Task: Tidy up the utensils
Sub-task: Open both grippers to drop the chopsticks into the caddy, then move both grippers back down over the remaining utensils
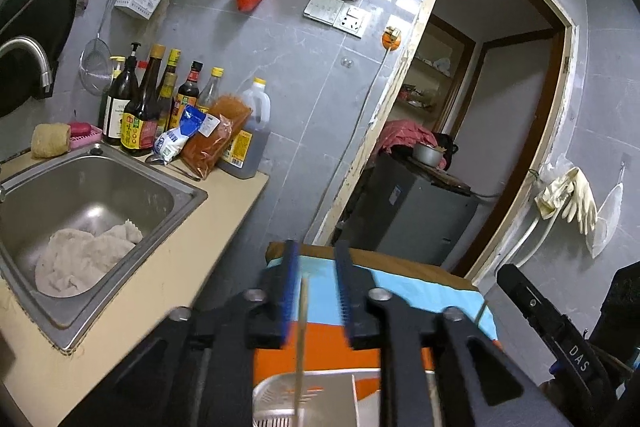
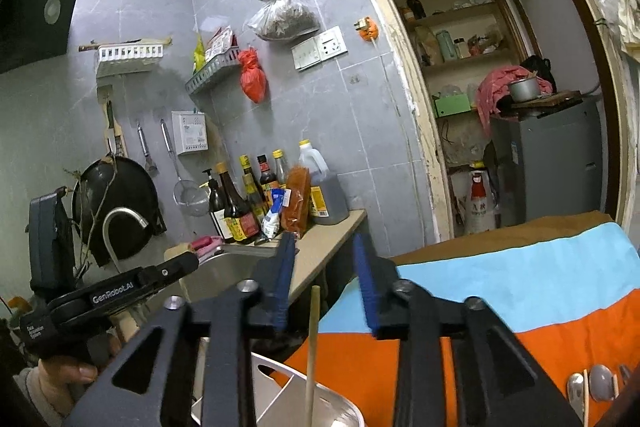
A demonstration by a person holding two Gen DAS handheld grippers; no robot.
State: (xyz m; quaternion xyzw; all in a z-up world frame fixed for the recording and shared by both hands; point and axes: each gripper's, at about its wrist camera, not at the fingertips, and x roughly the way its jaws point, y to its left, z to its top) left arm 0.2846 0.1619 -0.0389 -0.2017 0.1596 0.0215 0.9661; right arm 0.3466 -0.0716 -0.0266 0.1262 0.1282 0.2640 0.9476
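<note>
Covering table, striped cloth [image 2: 520, 291] beside sink [image 1: 100, 179]

Grey tiled wall [image 1: 312, 75], steel sink [image 1: 120, 179], open doorway [image 2: 500, 87].

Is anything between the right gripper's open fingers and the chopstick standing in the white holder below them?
Nothing visible. The chopstick rises from the white holder into the open gap of the right gripper, touching neither finger. Spoons lie off to the right on the striped cloth.

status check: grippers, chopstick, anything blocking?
Left gripper open, right gripper open. Chopstick upright in white holder, ungripped. Spoons on the cloth. No visible obstruction.
</note>
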